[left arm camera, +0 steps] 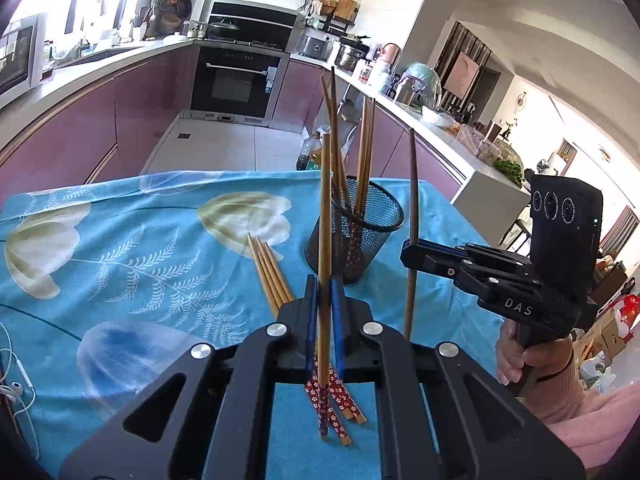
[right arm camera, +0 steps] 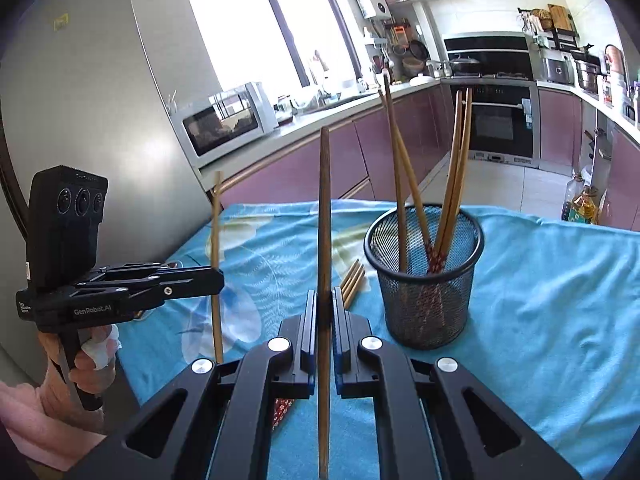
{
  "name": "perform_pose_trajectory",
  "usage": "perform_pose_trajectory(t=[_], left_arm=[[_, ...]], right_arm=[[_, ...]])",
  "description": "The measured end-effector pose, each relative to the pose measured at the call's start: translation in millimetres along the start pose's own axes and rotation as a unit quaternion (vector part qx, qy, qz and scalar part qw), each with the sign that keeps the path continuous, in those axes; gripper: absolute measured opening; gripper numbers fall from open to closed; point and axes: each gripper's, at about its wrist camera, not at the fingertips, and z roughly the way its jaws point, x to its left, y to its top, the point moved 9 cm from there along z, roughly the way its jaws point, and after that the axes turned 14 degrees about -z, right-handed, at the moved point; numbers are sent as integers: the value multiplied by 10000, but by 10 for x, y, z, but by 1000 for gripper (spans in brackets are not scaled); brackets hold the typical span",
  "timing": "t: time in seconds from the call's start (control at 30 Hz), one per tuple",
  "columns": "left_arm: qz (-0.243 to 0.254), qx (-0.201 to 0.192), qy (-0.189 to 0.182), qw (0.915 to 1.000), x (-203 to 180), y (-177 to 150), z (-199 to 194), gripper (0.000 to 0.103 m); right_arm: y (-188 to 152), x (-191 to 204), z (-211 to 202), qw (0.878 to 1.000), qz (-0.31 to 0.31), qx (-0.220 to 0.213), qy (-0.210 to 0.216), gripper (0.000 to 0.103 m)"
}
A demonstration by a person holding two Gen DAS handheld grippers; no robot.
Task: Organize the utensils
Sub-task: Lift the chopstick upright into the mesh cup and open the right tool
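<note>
Both grippers hang above the blue floral tablecloth (left arm camera: 120,240), each shut on one upright wooden chopstick. In the left wrist view my left gripper (left arm camera: 324,282) pinches a chopstick (left arm camera: 325,208) whose red patterned end points down. To its right, my right gripper (left arm camera: 410,254) clamps a darker chopstick (left arm camera: 413,184). The right wrist view shows the right gripper (right arm camera: 325,312) on its chopstick (right arm camera: 325,208) and the left gripper (right arm camera: 218,278) at the left with a thin one (right arm camera: 216,240). A black mesh cup (left arm camera: 356,228) (right arm camera: 424,280) holds several chopsticks. More loose chopsticks (left arm camera: 272,276) (right arm camera: 353,280) lie on the cloth beside it.
White earphones (left arm camera: 16,392) lie at the cloth's left edge. An oil bottle (left arm camera: 310,156) stands on the floor behind the table. Purple cabinets, an oven (right arm camera: 496,120) and a microwave (right arm camera: 224,120) line the kitchen. A hand in a pink sleeve (left arm camera: 516,356) holds each gripper.
</note>
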Motion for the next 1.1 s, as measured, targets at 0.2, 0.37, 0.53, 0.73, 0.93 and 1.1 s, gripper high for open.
perform_pose_trajectory(t=[0.2, 0.37, 0.53, 0.73, 0.93, 1.1], left_arm=[[50, -311, -280, 9991, -210, 168, -234, 8], [64, -555, -459, 9974, -378, 376, -291, 8], [118, -724, -546, 9958, -560, 599, -270, 7], [206, -843, -624, 9943, -746, 845, -232, 7], [288, -979, -644, 9927, -895, 1050, -213, 7], [278, -1028, -673, 9920, -977, 1168, -154, 7]], right_arm=[[212, -119, -203, 9994, -32, -346, -68, 6], [403, -187, -311, 9983, -103, -548, -174, 6], [586, -264, -409, 9969, -207, -703, -299, 6], [796, -382, -506, 9946, -253, -896, -461, 6], [965, -500, -552, 9922, -268, -1065, -586, 6], [1054, -573, -551, 9910, -262, -1140, -653, 6]])
